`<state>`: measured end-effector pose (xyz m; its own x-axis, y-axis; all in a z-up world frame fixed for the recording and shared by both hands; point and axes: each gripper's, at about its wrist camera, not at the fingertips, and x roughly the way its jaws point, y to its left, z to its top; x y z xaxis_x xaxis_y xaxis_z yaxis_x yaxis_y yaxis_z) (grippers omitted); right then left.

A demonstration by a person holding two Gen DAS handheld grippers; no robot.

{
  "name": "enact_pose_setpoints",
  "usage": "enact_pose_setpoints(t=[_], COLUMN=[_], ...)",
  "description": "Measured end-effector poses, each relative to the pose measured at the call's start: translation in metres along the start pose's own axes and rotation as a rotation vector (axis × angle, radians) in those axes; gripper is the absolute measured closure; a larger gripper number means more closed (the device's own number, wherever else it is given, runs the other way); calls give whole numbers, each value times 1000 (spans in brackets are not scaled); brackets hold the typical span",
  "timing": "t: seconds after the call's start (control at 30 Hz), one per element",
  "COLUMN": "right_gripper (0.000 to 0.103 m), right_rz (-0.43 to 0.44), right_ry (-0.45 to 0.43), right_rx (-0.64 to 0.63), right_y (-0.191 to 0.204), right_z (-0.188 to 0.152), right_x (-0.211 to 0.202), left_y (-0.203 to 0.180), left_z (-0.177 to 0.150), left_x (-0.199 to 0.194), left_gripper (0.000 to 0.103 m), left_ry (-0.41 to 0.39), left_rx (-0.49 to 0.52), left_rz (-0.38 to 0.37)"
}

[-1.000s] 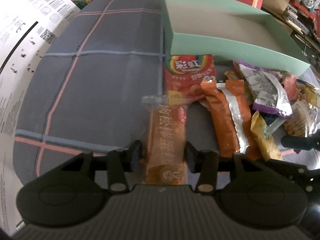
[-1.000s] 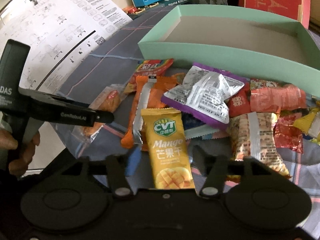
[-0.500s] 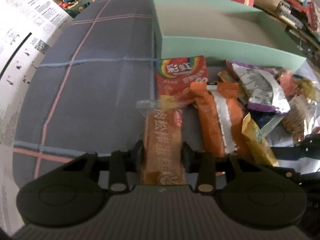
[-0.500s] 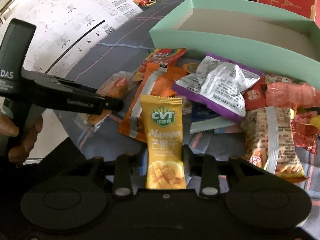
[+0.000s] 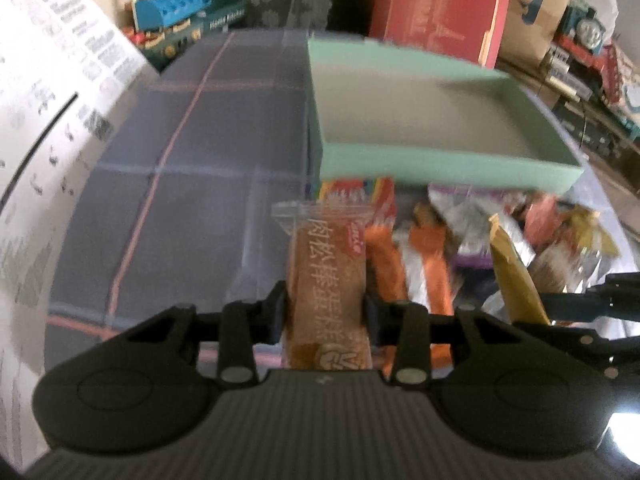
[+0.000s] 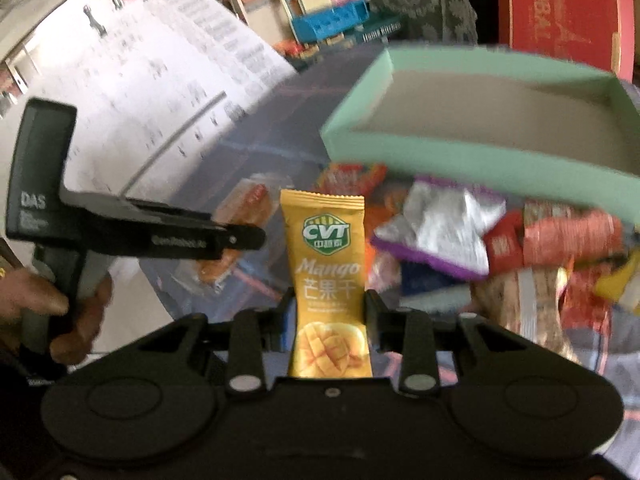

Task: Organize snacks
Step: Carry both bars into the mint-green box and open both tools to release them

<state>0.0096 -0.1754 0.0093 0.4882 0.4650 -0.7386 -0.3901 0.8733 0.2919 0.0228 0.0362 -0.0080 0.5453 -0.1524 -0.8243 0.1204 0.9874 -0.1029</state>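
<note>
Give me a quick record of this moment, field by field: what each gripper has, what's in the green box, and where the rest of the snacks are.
left gripper: shut on the clear-wrapped egg roll snack
right gripper: shut on the yellow mango packet
green box: open top, no snacks visible inside
snack pile: loose on the plaid cloth, in front of the box's near wall
purple-edged silver pack: on top of the pile
image quality: motion blur in both views
</note>
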Motion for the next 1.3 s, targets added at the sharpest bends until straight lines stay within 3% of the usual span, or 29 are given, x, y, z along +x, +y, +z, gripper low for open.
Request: enact_pose_setpoints(t=[0.3, 0.67, 0.83, 1.1, 1.17, 1.23, 1.27, 1.3], right_gripper=[70, 70, 69, 67, 56, 17, 12, 7], right_rz=[-128, -336, -374, -386, -389, -387, -379, -373], right_ry=[-85, -87, -58, -35, -55, -74, -89, -100], right_rx=[88, 161, 202, 236, 243, 238, 230, 223], right_y=[-49, -155, -197, -225, -226, -223, -220, -218], right_z=[68, 157, 174, 184, 185, 188, 187, 187], right_x=[-6, 41, 74, 115, 117, 118, 116, 113], left_y=[-18, -37, -32, -30, -31, -35, -39, -44], left_z=[83, 209, 239, 249, 249, 249, 248, 246], left_x=[10, 100, 148, 187, 189, 188, 186, 183], left_gripper=[66, 66, 66, 65, 45, 28, 9, 0], left_ry=[-90, -85, -38, 1, 1, 2, -4, -18], left_rx=[50, 48, 18, 42, 46, 47, 58, 73], left_rz=[-17, 13, 48, 101, 89, 51, 54, 95])
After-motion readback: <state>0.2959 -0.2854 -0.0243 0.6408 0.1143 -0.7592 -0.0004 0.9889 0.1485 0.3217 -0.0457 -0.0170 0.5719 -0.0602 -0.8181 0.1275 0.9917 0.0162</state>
